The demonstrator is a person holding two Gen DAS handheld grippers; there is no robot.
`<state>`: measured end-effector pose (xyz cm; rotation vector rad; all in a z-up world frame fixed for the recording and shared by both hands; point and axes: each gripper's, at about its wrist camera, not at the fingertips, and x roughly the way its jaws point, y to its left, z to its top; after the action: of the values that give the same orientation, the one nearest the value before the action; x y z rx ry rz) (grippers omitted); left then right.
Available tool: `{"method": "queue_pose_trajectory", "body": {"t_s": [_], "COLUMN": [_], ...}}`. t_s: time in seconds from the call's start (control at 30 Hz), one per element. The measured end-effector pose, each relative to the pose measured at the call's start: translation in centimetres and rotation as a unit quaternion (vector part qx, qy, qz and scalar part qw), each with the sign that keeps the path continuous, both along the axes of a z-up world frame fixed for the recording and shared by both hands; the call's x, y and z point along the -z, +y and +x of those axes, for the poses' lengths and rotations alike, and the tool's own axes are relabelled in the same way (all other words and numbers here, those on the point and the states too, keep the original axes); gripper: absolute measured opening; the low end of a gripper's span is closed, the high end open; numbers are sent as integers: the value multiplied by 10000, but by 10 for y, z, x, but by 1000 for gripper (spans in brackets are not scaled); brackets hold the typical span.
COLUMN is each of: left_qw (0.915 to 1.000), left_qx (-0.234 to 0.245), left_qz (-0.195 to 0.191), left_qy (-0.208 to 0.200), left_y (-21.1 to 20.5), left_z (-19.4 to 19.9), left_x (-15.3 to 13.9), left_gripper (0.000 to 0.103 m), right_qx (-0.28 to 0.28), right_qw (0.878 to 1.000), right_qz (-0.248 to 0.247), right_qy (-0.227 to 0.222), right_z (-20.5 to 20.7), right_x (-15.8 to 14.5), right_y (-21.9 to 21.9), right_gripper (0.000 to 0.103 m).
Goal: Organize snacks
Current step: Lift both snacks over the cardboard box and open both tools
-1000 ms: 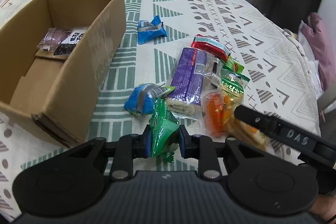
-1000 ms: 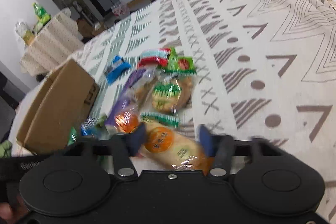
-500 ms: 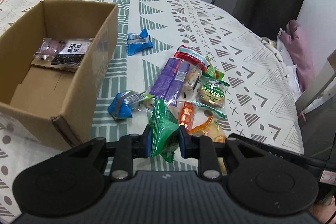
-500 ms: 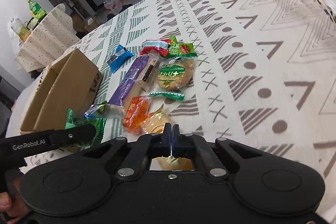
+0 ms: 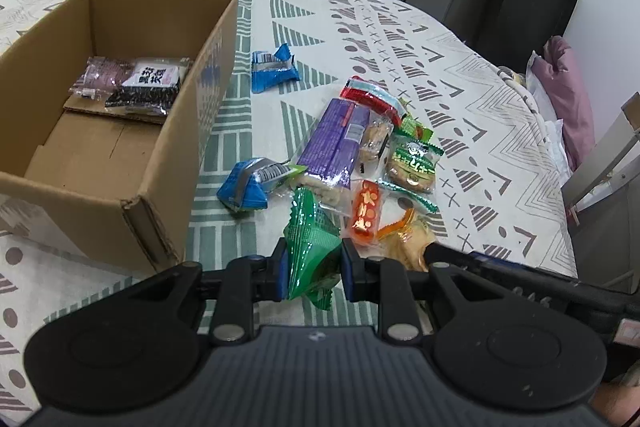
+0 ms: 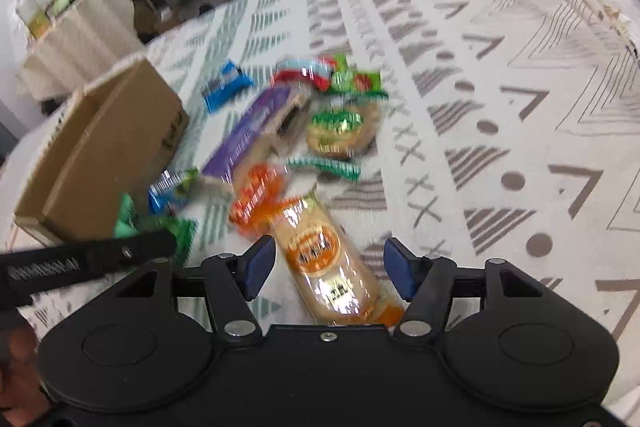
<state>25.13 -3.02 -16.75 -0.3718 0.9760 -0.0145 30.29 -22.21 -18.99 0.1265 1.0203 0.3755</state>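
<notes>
Orange cracker pack (image 6: 334, 263) lengthwise between just-opened right tongs (image 6: 329, 267) | left tongs (image 5: 314, 267) grip green packet (image 5: 310, 251)

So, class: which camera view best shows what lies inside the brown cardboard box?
The left wrist view: it looks down into the brown cardboard box, showing two dark snack packets at its far end. The right wrist view, blurred, shows only the box's outer walls, nothing inside.

The right gripper (image 6: 329, 269), shut half a second ago, has just been opening; its jaws now stand apart on either side of the long orange cracker packet (image 6: 332, 267) without touching it. That packet now lies lengthwise, no longer crosswise, between them.
</notes>
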Motion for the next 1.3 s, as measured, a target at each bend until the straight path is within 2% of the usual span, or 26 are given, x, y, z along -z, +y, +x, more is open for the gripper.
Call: {"method": "queue_pose_trajectory", "body": {"t_s": [0.13,0.2,0.27,0.37,0.53,0.73,1.1,1.3], "left_qw": [10000,10000,9999,9998,9985,9973,9924,9905], "left_qx": [5,-11,-8,25,147,122,184,183], "left_qz": [67,82,129,213,428,461,280,191], "left_qy": [25,44,23,-51,-298,-561,-1184,-1348], "left_y": [-1,-1,-3,-6,-14,-10,5,28], "left_z": [2,2,2,1,0,-4,-3,-1], "left_x": [1,1,0,-4,-16,-31,-76,-91], "left_gripper": [24,24,24,24,24,24,24,24], "right_qx": [-166,-217,-205,-59,344,705,769,751], "right_qw": [9997,9996,9997,10000,9988,9951,9913,9895], "right_qz": [-138,-117,-5,6,337,655,865,963], "right_qy": [95,107,128,47,-123,-214,-623,-774], "right_z": [0,-2,-4,-9,-22,-32,-33,-30], "right_x": [8,7,6,-1,-19,-38,-86,-101], "right_y": [5,5,3,-2,-12,-18,3,24], "right_gripper": [59,39,36,36,35,36,36,36]}}
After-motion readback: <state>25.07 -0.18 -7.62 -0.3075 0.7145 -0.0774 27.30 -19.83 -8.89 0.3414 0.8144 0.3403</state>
